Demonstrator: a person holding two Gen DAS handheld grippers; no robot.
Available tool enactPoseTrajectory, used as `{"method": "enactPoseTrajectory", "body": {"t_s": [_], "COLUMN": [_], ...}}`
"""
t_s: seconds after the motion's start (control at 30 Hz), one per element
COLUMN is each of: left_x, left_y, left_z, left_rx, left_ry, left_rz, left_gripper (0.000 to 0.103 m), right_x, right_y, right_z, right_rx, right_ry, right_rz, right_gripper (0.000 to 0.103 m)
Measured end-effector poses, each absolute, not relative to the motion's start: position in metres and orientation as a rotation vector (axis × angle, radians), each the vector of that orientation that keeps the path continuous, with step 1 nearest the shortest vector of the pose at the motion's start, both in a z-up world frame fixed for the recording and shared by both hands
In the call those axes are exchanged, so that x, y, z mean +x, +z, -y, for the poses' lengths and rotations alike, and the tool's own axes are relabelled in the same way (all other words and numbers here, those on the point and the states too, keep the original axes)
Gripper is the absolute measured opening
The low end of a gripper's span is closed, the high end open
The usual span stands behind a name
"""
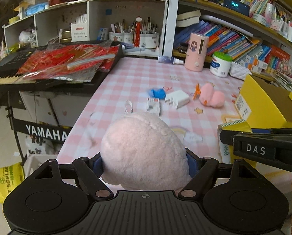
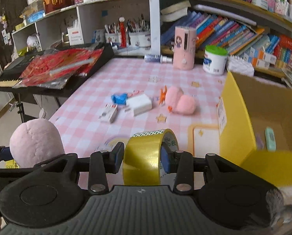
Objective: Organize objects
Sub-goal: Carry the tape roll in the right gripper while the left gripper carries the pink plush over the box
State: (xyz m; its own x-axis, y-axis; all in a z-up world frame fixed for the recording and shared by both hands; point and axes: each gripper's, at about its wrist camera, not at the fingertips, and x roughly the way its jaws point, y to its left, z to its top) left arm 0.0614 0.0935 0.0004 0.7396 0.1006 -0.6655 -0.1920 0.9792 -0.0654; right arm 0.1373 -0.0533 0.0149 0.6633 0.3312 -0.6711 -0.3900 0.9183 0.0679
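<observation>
My left gripper [image 1: 145,163] is shut on a pale pink plush ball [image 1: 144,148], held above the near left corner of the pink checked table [image 1: 126,78]. The same plush ball [image 2: 35,143] shows at the left of the right wrist view. My right gripper [image 2: 141,157] is shut on a roll of yellow tape [image 2: 146,156], one pad inside its core. The tape roll [image 1: 234,126] and the right gripper's body appear at the right of the left wrist view. An open yellow cardboard box [image 2: 237,121] stands on the table's right side, with a small mint green item [image 2: 270,139] inside.
Mid-table lie a white charger [image 2: 140,104], a blue object [image 2: 119,98], a small white and red box [image 2: 109,112] and a pink plush with orange feet [image 2: 180,99]. A pink cylinder [image 2: 185,47], a white tub [image 2: 214,59] and bookshelves stand behind. A keyboard [image 1: 7,72] under red packets stands left.
</observation>
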Motion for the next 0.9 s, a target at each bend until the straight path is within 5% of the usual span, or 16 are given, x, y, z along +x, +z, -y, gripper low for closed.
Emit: {"method": "enactPoseTrajectory", "body": {"t_s": [0.9], "left_x": [-0.01], "left_y": [-0.005], "left_z": [-0.047], "left_rx": [0.008], "left_ry": [-0.064], "left_rz": [-0.761], "left_gripper": [0.08], "right_x": [0.029], "right_y": [-0.003], "right_z": [0.106], "right_rx": [0.051], "right_ry": [0.219], "right_rz": [-0.828], "right_gripper": [0.037]}}
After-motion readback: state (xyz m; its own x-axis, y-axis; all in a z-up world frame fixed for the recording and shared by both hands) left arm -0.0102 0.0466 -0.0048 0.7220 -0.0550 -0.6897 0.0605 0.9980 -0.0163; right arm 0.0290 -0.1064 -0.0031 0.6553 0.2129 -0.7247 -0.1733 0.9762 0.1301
